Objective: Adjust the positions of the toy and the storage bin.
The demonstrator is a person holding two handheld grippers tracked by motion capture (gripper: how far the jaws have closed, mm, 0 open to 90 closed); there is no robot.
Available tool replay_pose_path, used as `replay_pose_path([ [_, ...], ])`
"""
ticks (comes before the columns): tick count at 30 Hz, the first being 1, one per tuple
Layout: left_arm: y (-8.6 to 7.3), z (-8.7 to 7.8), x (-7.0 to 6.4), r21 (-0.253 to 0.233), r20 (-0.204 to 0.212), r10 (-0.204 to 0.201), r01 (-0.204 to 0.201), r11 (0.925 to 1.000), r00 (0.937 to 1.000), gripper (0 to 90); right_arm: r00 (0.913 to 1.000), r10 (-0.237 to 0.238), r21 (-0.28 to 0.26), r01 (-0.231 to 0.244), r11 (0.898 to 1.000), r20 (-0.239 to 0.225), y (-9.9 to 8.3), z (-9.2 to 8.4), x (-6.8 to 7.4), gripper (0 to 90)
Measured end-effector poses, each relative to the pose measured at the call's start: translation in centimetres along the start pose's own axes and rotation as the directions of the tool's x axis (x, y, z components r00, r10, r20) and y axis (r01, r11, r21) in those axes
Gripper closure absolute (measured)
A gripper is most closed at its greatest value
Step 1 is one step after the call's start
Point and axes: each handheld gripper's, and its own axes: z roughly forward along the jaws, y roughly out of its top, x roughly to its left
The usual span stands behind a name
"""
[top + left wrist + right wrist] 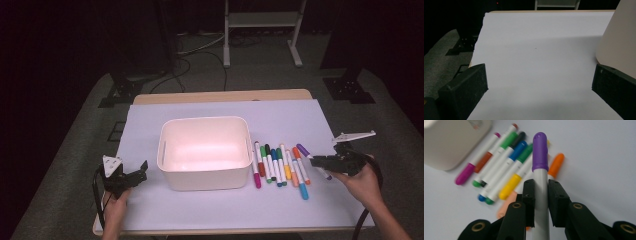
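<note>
Purple-capped marker (540, 170) clamped in right gripper (541, 192), approx. 3 o'clock of white bin (204, 177); left gripper (536, 82) wide, empty.

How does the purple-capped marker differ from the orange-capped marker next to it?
The purple-capped marker is clamped between the right gripper jaws and raised off the sheet; the orange-capped marker lies flat on the white sheet, ungripped. Their cap colours differ, purple against orange. Both have white barrels.

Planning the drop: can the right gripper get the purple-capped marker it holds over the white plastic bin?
Probably yes: the right gripper clamps the purple-capped marker, and only the row of loose markers lies low between it and the open-topped white plastic bin.
</note>
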Motion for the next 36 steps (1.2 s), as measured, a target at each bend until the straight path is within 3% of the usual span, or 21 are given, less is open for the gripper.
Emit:
replay_pose_path([
  [7, 0.0, 0.0, 0.0, 0.001, 0.001, -0.003, 0.003, 1.0, 1.0, 0.0, 0.9955, -0.062, -0.05, 0.058, 0.997, -0.072, 2.9, -1.4, 3.0, 75.8],
  [8, 0.0, 0.0, 0.0, 0.0, 0.001, -0.003, 0.003, 1.0, 1.0, 0.0, 0.9917, -0.089, -0.061, 0.084, 0.995, -0.093, 4.0, -1.8, 4.1, 75.8],
  [11, 0.0, 0.0, 0.0, 0.0, 0.002, 0.001, -0.001, 1.0, 1.0, 0.0, 0.9875, -0.114, -0.071, 0.106, 0.992, -0.109, 5.0, -2.1, 5.1, 75.8],
  [13, 0.0, 0.0, 0.0, 0.001, 0.002, 0.0, 0.0, 1.0, 1.0, 0.0, 0.9796, -0.153, -0.086, 0.142, 0.986, -0.131, 6.3, -2.7, 6.7, 75.8],
  [15, 0.0, 0.0, 0.0, 0.001, 0.002, 0.0, 0.0, 1.0, 1.0, 0.0, 0.9756, -0.166, -0.094, 0.153, 0.984, -0.144, 6.8, -2.9, 7.2, 75.8],
  [17, 0.0, 0.0, 0.0, 0.0, 0.003, 0.0, 0.0, 1.0, 1.0, 0.0, 0.9655, -0.203, -0.109, 0.187, 0.976, -0.163, 8.0, -3.4, 8.7, 75.8],
  [18, 0.0, 0.0, 0.0, 0.0, 0.003, 0.0, 0.0, 1.0, 1.0, 0.0, 0.9655, -0.203, -0.109, 0.187, 0.976, -0.163, 8.0, -3.4, 8.7, 75.8],
  [20, 0.0, 0.0, 0.0, 0.002, 0.003, 0.001, -0.001, 1.0, 1.0, 0.0, 0.9565, -0.233, -0.113, 0.215, 0.97, -0.176, 8.8, -3.5, 9.6, 75.8],
  [23, 0.0, 0.0, 0.0, -0.001, 0.002, 0.004, -0.004, 1.0, 1.0, 0.0, 0.9363, -0.271, -0.108, 0.253, 0.961, -0.223, 10.2, -3.3, 11.6, 75.8],
  [24, 0.0, 0.0, 0.0, -0.001, 0.002, 0.004, -0.004, 1.0, 1.0, 0.0, 0.9363, -0.271, -0.108, 0.253, 0.961, -0.223, 10.2, -3.3, 11.6, 75.8],
  [26, 0.0, 0.0, 0.0, -0.002, 0.003, 0.004, -0.004, 1.0, 1.0, 0.0, 0.9268, -0.289, -0.102, 0.271, 0.957, -0.24, 10.8, -3.0, 12.7, 75.8],
  [27, 0.0, 0.0, 0.0, -0.003, 0.004, 0.006, -0.006, 1.0, 1.0, 0.0, 0.9156, -0.312, -0.1, 0.297, 0.95, -0.253, 11.4, -2.6, 13.6, 75.7],
  [28, 0.0, 0.0, 0.0, -0.003, 0.004, 0.006, -0.006, 1.0, 1.0, 0.0, 0.9156, -0.312, -0.1, 0.297, 0.95, -0.253, 11.4, -2.6, 13.6, 75.7],
  [31, 0.0, 0.0, 0.0, -0.002, 0.004, 0.005, -0.005, 1.0, 1.0, 0.0, 0.8968, -0.343, -0.091, 0.331, 0.939, -0.28, 12.5, -1.7, 15.3, 75.8],
  [33, 0.0, 0.0, 0.0, 0.0, 0.005, 0.003, -0.003, 1.0, 1.0, 0.0, 0.8923, -0.347, -0.09, 0.336, 0.938, -0.289, 12.7, -1.5, 15.7, 75.7],
  [34, 0.0, 0.0, 0.0, 0.0, 0.005, 0.002, -0.002, 1.0, 1.0, 0.0, 0.8839, -0.36, -0.091, 0.349, 0.933, -0.298, 13.2, -1.2, 16.3, 75.7],
  [36, 0.0, 0.0, 0.0, -0.002, 0.005, 0.0, 0.0, 1.0, 1.0, 0.0, 0.8754, -0.37, -0.089, 0.361, 0.928, -0.311, 13.6, -0.8, 17.0, 75.7],
])
